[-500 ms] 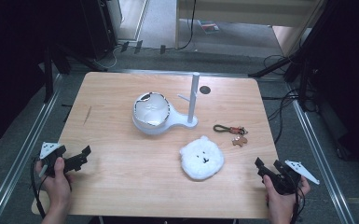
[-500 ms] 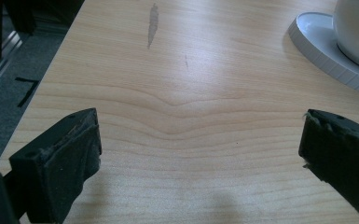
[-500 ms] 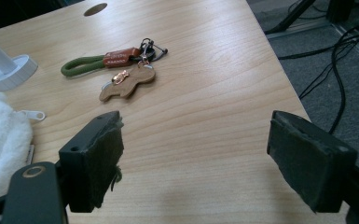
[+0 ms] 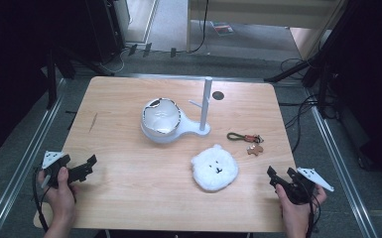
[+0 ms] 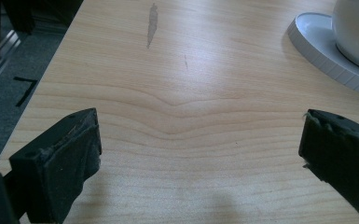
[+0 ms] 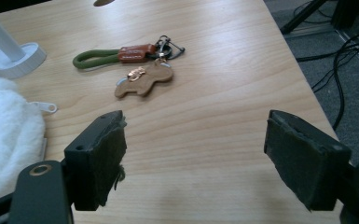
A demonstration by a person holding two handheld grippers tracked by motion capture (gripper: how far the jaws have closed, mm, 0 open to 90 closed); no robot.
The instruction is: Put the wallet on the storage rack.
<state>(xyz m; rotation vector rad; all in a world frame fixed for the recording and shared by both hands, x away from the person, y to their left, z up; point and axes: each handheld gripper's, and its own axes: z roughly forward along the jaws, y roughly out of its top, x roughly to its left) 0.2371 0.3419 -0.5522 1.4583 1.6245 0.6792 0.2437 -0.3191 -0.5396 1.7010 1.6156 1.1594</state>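
Note:
A white fluffy bear-face pouch (image 4: 214,169) lies on the wooden table (image 4: 129,198), right of centre. Beyond it lies a keychain (image 4: 245,137) with a green loop and a brown bear-shaped tag (image 4: 254,148). A white bowl (image 4: 160,119) with a chipped rim sits on a white base with an upright post (image 4: 207,101). My left gripper (image 4: 88,166) rests open at the near left, nothing between its jaws (image 5: 200,126). My right gripper (image 4: 280,174) is open at the near right, just right of the pouch (image 6: 4,140). It (image 6: 193,123) points toward the keychain (image 6: 130,53) and holds nothing.
A dark round spot (image 4: 218,95) marks the table behind the post. Metal rails (image 4: 337,163) run along both sides of the table, and cables (image 4: 302,111) lie on the floor to the right. Bare wood (image 5: 177,74) stretches ahead of the left gripper up to the white base (image 5: 317,42).

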